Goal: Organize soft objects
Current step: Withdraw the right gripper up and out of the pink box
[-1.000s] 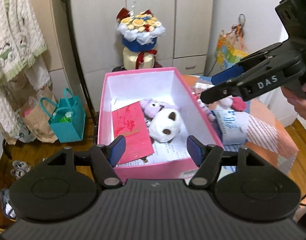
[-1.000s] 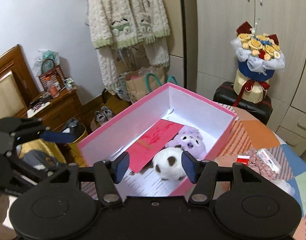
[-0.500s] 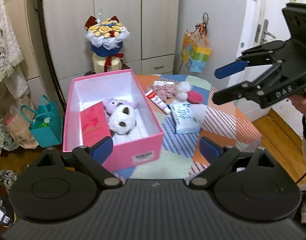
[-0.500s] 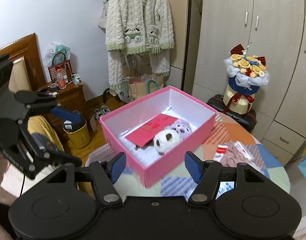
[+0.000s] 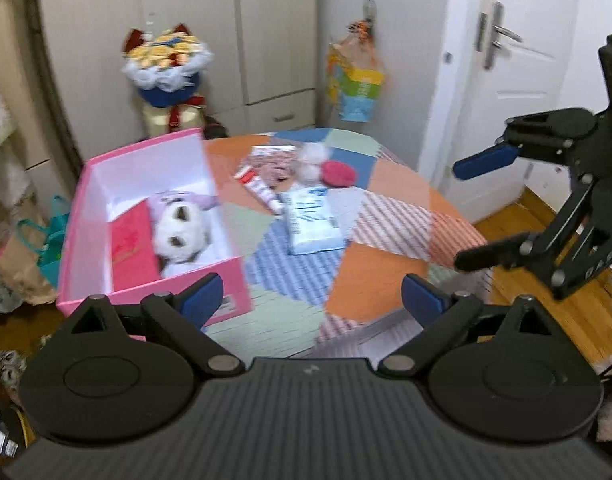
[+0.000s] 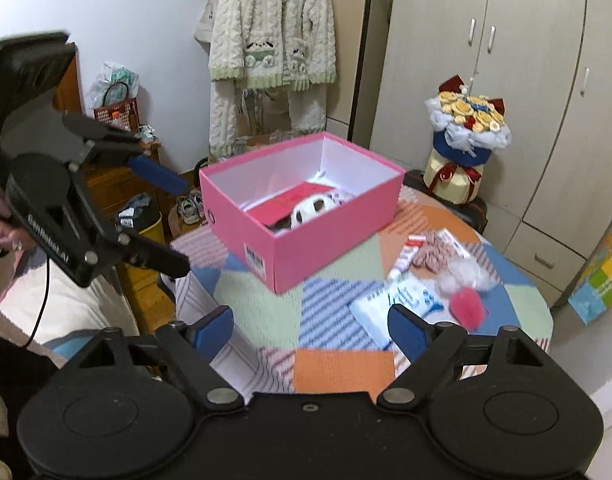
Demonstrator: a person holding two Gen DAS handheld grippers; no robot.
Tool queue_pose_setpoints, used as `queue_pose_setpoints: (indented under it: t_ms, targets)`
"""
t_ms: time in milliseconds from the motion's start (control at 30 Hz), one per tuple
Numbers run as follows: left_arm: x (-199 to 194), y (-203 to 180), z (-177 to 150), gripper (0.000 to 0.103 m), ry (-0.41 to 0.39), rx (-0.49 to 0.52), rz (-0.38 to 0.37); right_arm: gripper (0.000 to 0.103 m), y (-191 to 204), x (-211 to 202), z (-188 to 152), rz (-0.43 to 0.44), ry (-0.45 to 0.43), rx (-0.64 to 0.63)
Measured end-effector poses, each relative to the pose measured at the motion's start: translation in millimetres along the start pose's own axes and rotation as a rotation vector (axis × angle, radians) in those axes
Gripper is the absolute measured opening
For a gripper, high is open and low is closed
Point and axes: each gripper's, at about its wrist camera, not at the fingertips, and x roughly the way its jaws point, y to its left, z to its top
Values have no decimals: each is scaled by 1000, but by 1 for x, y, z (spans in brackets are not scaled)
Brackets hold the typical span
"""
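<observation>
Both grippers have pulled back from the pink box (image 5: 153, 292) since the earlier frames; a second ago their fingertips framed its interior, now the whole box and the patchwork table (image 5: 370, 276) beyond it show. Jaws of both have just been opening, with nothing between them.

Left gripper (image 5: 312, 298): released, blue pads spread wide at the lower centre of its own view, over bare tablecloth. Nothing held.

Right gripper (image 6: 310, 330): released as well, pads wide apart at the lower centre of its view, above the table's near edge. Nothing held. In the left wrist view it appears at the right edge, jaws parted.

Pink box, left of centre in the left view: holds a white plush toy (image 5: 181, 236) with a purple plush toy (image 5: 177, 202) just behind it, touching, and a red envelope (image 5: 131, 244) to their left.

On the table, right of the box, upper centre: a red pompom (image 5: 338, 173) touching a white fluffy ball (image 5: 312, 160), a pinkish patterned item (image 5: 271, 160) too blurred to identify, a tube (image 5: 261, 192), and a light blue packet (image 5: 312, 224) nearest the camera.

Background, upper left: a flower bouquet (image 5: 167, 76) before the cabinets (image 5: 225, 32). Left wrist view is motion-blurred.
</observation>
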Motion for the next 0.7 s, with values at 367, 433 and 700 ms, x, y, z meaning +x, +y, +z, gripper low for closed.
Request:
queue_pose_setpoints:
  t_ms: [367, 433, 700]
  targets:
    - [71, -24, 16, 97, 43, 60, -94, 88, -26, 25, -48, -35, -63, -9]
    - [87, -24, 18, 94, 51, 45, -98, 88, -32, 36, -53, -49, -79, -19]
    - [137, -15, 24, 91, 39, -17, -50, 88, -60, 85, -70, -48, -106, -9]
